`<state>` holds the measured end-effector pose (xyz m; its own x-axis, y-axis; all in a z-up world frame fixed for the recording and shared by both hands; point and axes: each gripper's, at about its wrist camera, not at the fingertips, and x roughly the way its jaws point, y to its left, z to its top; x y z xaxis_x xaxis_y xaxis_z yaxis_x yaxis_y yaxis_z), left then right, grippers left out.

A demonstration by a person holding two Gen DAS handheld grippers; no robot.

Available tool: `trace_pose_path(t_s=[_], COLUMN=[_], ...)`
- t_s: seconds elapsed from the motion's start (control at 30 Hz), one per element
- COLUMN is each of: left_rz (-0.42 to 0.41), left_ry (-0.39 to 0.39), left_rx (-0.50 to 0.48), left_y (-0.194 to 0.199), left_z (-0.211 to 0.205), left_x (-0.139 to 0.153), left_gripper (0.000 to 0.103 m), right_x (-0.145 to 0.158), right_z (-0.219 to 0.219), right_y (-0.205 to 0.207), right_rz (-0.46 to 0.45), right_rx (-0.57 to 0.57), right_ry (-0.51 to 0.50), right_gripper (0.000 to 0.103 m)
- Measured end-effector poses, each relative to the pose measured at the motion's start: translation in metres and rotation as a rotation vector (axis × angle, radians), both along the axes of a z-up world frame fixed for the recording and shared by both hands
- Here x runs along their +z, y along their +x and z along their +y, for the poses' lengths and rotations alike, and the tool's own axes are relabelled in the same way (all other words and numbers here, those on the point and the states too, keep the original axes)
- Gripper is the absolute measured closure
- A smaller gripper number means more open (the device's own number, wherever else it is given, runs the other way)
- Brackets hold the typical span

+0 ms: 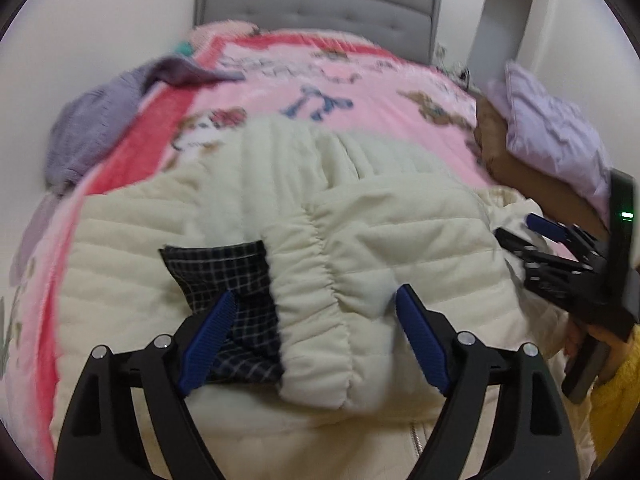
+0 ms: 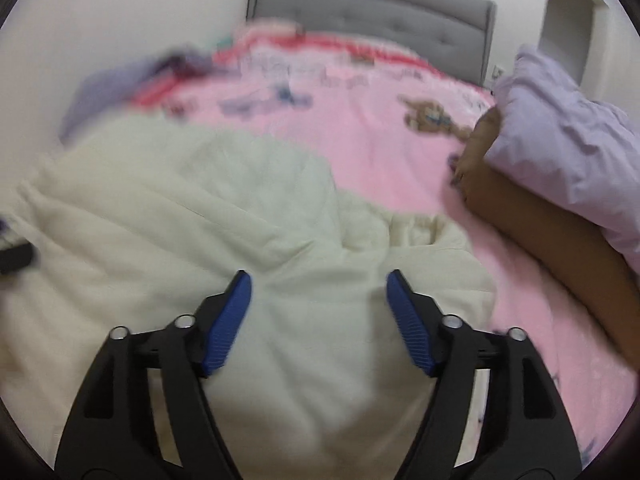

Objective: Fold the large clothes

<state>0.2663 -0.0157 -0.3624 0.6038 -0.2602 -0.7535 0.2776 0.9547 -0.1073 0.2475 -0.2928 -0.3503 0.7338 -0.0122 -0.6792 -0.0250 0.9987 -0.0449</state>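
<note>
Left wrist view looks down on the left tongs [image 1: 316, 322], spread wide, blue pads clear of the cloth; the gathered elastic cuff [image 1: 316, 320] of a sleeve lies between them, gripped by neither. That sleeve belongs to a cream quilted jacket [image 1: 400, 240] spread on the bed, folded across the body, its long axis running from the tongs away toward the headboard. A dark checked lining [image 1: 224, 272] shows at the sleeve's left, and a zip [image 1: 416, 440] near the bottom edge. At the right edge the right tongs [image 1: 516, 232] reach onto the jacket's side, a hand in a yellow sleeve [image 1: 616, 392] behind them. In the blurred right wrist view those tongs [image 2: 319, 322] stand open above cream fabric, holding nothing. Beyond the jacket lies the pink printed blanket [image 1: 360, 80], a purple knitted garment [image 1: 104, 120] at its left, a lilac pillow [image 2: 568, 136] on a brown cushion [image 2: 540, 232] at its right, then the grey tufted headboard [image 1: 320, 0].
</note>
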Motion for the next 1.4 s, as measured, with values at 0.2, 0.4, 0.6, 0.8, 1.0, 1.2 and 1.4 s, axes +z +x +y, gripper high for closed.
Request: trace_pose_path(t_s=[0.2, 0.4, 0.6, 0.8, 1.0, 1.2, 1.4], left_rz=[-0.112, -0.046, 0.036, 0.029, 0.124, 0.226, 0.207], left_ry=[0.022, 0.138, 0.129, 0.110, 0.025, -0.057, 0.061], left_rx=[-0.084, -0.157, -0.166, -0.154, -0.125, -0.077, -0.033], left_y=[-0.039, -0.034, -0.023, -0.029, -0.032, -0.036, -0.080], left_z=[-0.014, -0.031, -0.028, -0.026, -0.010, 0.012, 0.067], left_x=[0.028, -0.010, -0.033, -0.025, -0.011, 0.007, 0.010], left_gripper=[0.021, 0.021, 0.020, 0.018, 0.018, 0.018, 0.014], right_x=[0.029, -0.001, -0.030, -0.027, -0.007, 0.020, 0.028], right_z=[0.014, 0.041, 0.047, 0.040, 0.034, 0.047, 0.034], right_y=[-0.049, -0.063, -0.045, -0.042, -0.067, -0.104, -0.163], right_rz=[-0.028, 0.084, 0.150, 0.170, 0.199, 0.194, 0.229], right_rx=[0.068, 0.125, 0.103, 0.099, 0.099, 0.106, 0.052], right_ry=[0.075, 0.008, -0.051, -0.016, 0.078, 0.008, -0.040], right_gripper=[0.035, 0.034, 0.024, 0.018, 0.018, 0.012, 0.011])
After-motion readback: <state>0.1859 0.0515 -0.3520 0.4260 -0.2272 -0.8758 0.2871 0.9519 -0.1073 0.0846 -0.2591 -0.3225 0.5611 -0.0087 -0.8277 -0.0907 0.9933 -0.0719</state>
